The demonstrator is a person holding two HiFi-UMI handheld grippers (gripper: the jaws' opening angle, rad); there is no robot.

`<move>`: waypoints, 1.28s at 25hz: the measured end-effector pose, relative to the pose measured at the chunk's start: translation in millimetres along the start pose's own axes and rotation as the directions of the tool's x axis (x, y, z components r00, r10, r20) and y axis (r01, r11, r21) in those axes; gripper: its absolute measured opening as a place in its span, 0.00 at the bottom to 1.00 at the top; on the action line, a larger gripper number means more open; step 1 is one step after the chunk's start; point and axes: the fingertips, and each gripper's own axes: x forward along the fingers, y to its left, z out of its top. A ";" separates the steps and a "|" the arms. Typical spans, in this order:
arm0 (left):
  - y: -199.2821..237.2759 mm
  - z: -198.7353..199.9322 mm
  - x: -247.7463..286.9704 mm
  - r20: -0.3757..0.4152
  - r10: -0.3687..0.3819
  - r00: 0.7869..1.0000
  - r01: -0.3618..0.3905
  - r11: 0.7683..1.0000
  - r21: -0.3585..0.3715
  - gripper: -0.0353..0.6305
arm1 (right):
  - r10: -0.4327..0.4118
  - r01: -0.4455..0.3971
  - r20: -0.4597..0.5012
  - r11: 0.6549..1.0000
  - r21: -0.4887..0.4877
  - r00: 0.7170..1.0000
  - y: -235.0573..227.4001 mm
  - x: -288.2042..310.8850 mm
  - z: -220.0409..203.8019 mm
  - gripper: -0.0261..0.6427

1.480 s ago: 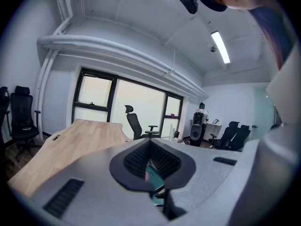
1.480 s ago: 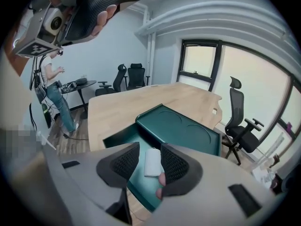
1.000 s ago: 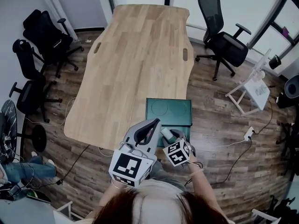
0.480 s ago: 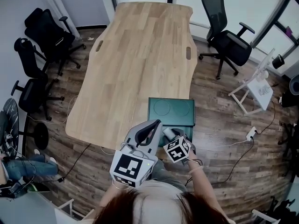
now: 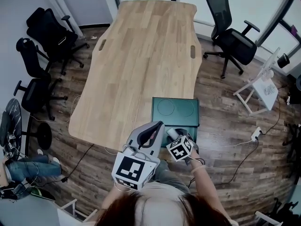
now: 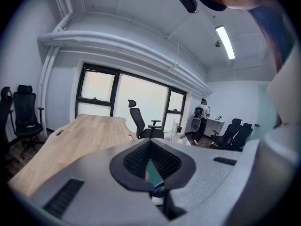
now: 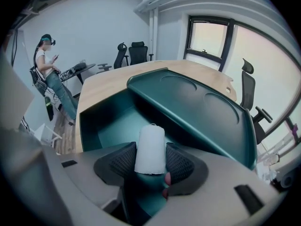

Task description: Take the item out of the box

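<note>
The dark green box (image 5: pixel 187 132) stands at the table's near edge with its lid (image 5: pixel 175 108) raised toward the far side. My right gripper (image 5: pixel 174 134) is over the box's opening, shut on a white cylinder-shaped item (image 5: pixel 170 132). In the right gripper view the white item (image 7: pixel 150 147) stands upright between the two dark pads (image 7: pixel 181 163), above the box's inside (image 7: pixel 113 126), with the lid (image 7: pixel 197 107) behind it. My left gripper (image 5: pixel 157 124) hovers just left of the box, its jaws shut and empty (image 6: pixel 150 142).
The long wooden table (image 5: pixel 141 60) stretches away from the box. Office chairs stand at the left (image 5: pixel 47 32) and far right (image 5: pixel 233 36). A white rack (image 5: pixel 263 86) and floor cables (image 5: pixel 254 135) lie to the right. A person (image 7: pixel 47 69) stands beyond the table's corner.
The head view has drifted a little, so the table and box sit slightly further right. Both grippers keep their places by the box, and the white item stays between the right jaws.
</note>
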 end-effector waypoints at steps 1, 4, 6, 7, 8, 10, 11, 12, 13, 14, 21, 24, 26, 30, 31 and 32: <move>0.6 -0.4 0.1 -0.001 0.001 1.000 -0.001 1.000 0.000 0.06 | 0.001 -0.001 -0.003 1.000 0.000 1.000 0.2 1.6 -0.3 0.35; 1.2 -1.4 -0.1 -0.005 0.005 1.000 -0.005 1.000 0.002 0.06 | 0.003 -0.003 -0.015 1.000 -0.002 1.000 0.9 5.3 -2.9 0.35; 1.3 -2.0 -0.9 -0.006 0.008 1.000 -0.008 1.000 0.001 0.06 | -0.006 0.006 -0.015 1.000 -0.006 1.000 0.3 5.9 -3.5 0.35; 1.5 -2.6 -1.3 -0.007 0.010 1.000 -0.010 1.000 -0.001 0.06 | -0.011 0.010 -0.014 1.000 -0.007 1.000 -0.2 6.0 -3.4 0.35; 1.9 -3.0 -1.7 -0.008 0.013 1.000 -0.013 1.000 -0.002 0.06 | -0.014 0.014 -0.012 1.000 -0.006 1.000 -0.7 6.0 -3.2 0.35; 2.7 -2.7 -2.5 -0.009 0.014 1.000 -0.014 1.000 0.001 0.06 | -0.019 0.019 -0.010 1.000 -0.003 1.000 -1.1 6.0 -2.4 0.35; 2.8 -2.5 -2.9 -0.009 0.014 1.000 -0.014 1.000 0.002 0.06 | -0.021 0.021 -0.008 1.000 -0.001 1.000 -1.0 6.0 -2.0 0.35; 2.8 -2.3 -3.5 -0.008 0.014 1.000 -0.014 1.000 0.002 0.06 | -0.022 0.022 -0.008 1.000 0.002 1.000 -0.9 6.0 -1.8 0.34; 2.6 -2.3 -3.9 -0.008 0.014 1.000 -0.014 1.000 0.003 0.06 | -0.023 0.023 -0.007 1.000 0.005 1.000 -0.9 6.0 -1.9 0.34; 2.2 -2.6 -4.3 -0.008 0.014 1.000 -0.014 1.000 0.003 0.06 | -0.024 0.024 -0.008 1.000 0.008 1.000 -1.3 6.1 -2.1 0.34; 0.3 -1.5 -11.1 -0.002 0.016 1.000 -0.016 1.000 0.003 0.06 | -0.034 0.034 0.006 0.999 0.025 0.999 -1.3 0.6 0.6 0.34; -1.3 -1.0 -14.9 0.004 0.016 1.000 -0.016 1.000 0.004 0.06 | -0.043 0.043 0.017 0.999 0.020 0.999 0.3 -3.6 2.7 0.34; -1.8 0.2 -17.8 0.009 0.017 1.000 -0.017 1.000 0.007 0.06 | -0.050 0.050 0.025 0.999 0.020 0.998 1.3 -7.2 4.5 0.34; -3.4 1.0 -22.9 0.016 0.015 1.000 -0.015 1.000 0.007 0.06 | -0.066 0.065 0.043 0.998 0.025 0.997 1.5 -15.1 8.4 0.34; -4.4 1.2 -24.3 0.018 0.014 1.000 -0.014 1.000 0.007 0.06 | -0.070 0.069 0.050 0.997 0.027 0.996 1.6 -17.4 9.4 0.34; -5.3 1.4 -25.8 0.021 0.013 1.000 -0.013 1.000 0.007 0.06 | -0.075 0.073 0.058 0.997 0.030 0.996 1.7 -19.8 10.5 0.34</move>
